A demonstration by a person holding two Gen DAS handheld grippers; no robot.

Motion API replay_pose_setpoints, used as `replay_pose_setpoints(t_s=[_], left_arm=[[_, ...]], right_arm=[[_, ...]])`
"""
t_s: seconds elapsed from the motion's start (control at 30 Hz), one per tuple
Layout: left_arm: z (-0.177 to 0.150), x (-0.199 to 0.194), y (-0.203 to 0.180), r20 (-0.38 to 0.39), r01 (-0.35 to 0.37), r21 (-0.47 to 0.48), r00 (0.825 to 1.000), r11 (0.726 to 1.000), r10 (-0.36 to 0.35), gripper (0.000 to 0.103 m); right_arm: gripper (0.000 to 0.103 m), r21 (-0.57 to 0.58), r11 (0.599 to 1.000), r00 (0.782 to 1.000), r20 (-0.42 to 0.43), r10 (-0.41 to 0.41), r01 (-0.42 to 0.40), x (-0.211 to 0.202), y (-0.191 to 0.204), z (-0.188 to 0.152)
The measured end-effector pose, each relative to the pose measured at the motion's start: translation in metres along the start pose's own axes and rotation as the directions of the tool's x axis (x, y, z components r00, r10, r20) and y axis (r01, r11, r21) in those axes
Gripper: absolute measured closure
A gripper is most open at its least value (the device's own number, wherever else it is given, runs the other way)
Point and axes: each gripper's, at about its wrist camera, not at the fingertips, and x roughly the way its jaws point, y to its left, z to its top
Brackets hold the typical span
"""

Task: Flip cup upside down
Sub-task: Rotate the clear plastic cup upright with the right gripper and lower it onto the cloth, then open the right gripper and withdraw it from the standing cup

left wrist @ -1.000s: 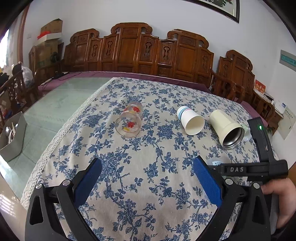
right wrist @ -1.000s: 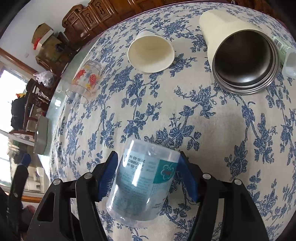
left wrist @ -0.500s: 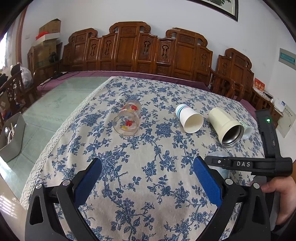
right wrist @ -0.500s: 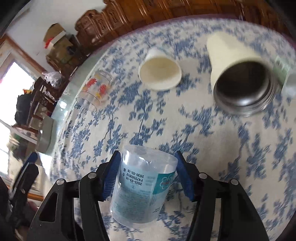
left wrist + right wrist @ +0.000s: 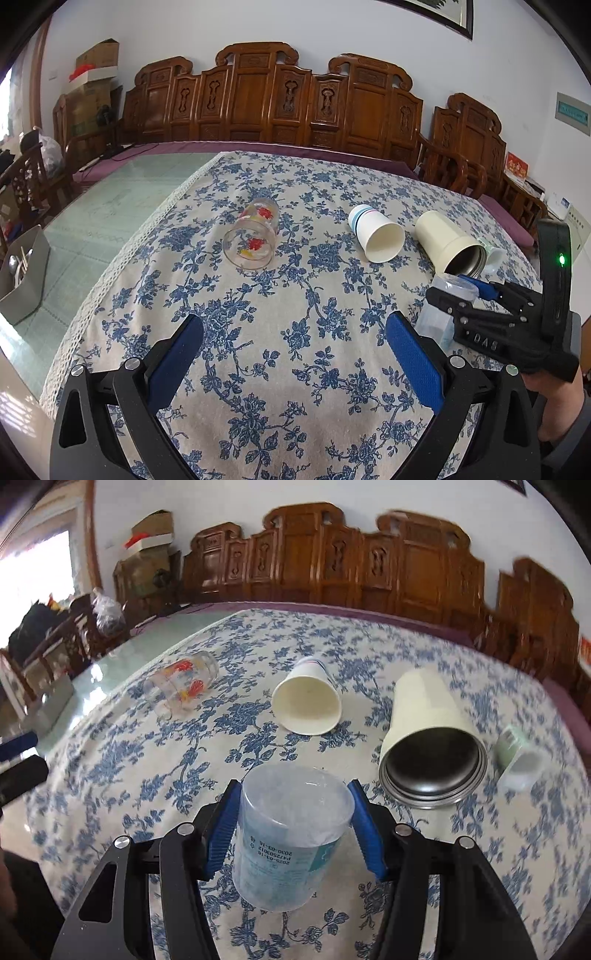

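My right gripper (image 5: 293, 827) is shut on a clear plastic cup (image 5: 291, 834) with a printed label that reads upside down; its closed base faces up and away from me, just above the tablecloth. The cup (image 5: 445, 306) and the right gripper (image 5: 469, 295) also show at the right of the left wrist view. My left gripper (image 5: 295, 362) is open and empty, low over the front of the cloth. A glass with red flowers (image 5: 253, 236), a white paper cup (image 5: 376, 232) and a cream steel-lined tumbler (image 5: 450, 242) lie on their sides.
The table carries a blue-flowered cloth (image 5: 295, 314); bare green glass (image 5: 110, 206) lies to its left. A small clear cup (image 5: 519, 762) lies beside the tumbler. A grey utensil bin (image 5: 22, 273) stands at the far left. Carved wooden chairs (image 5: 277, 99) line the far side.
My right gripper has tilted up with the plastic cup, turning its base upward and levelling the view. The left gripper has stayed open and nearly still.
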Motion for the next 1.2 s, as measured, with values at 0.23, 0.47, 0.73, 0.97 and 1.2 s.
replay_pose_setpoints(t_s=[0.23, 0.47, 0.73, 0.97, 1.2], left_arm=[[-0.001, 0.000, -0.001, 0.001, 0.001, 0.003, 1.000, 1.000, -0.001, 0.008], [-0.001, 0.000, -0.002, 0.000, 0.003, 0.005, 1.000, 1.000, -0.003, 0.008], [-0.002, -0.001, -0.005, 0.001, -0.001, 0.022, 1.000, 1.000, 0.001, 0.008], [-0.004, -0.005, -0.009, 0.017, -0.005, 0.043, 1.000, 0.999, 0.004, 0.008], [-0.003, -0.015, -0.026, 0.024, -0.002, 0.079, 1.000, 0.997, 0.001, 0.008]], right_arm=[[0.043, -0.076, 0.997, 1.000, 0.016, -0.015, 0.016, -0.008, 0.014, -0.009], [0.045, -0.075, 0.997, 1.000, -0.012, 0.009, -0.010, -0.015, 0.019, -0.023], [0.044, -0.016, 0.999, 0.999, -0.024, 0.048, -0.049, -0.020, 0.017, -0.030], [0.036, 0.065, 0.995, 0.997, -0.015, 0.073, -0.072, -0.034, 0.003, -0.035], [0.032, 0.121, 0.989, 0.996, 0.031, 0.083, -0.086, -0.073, -0.008, -0.038]])
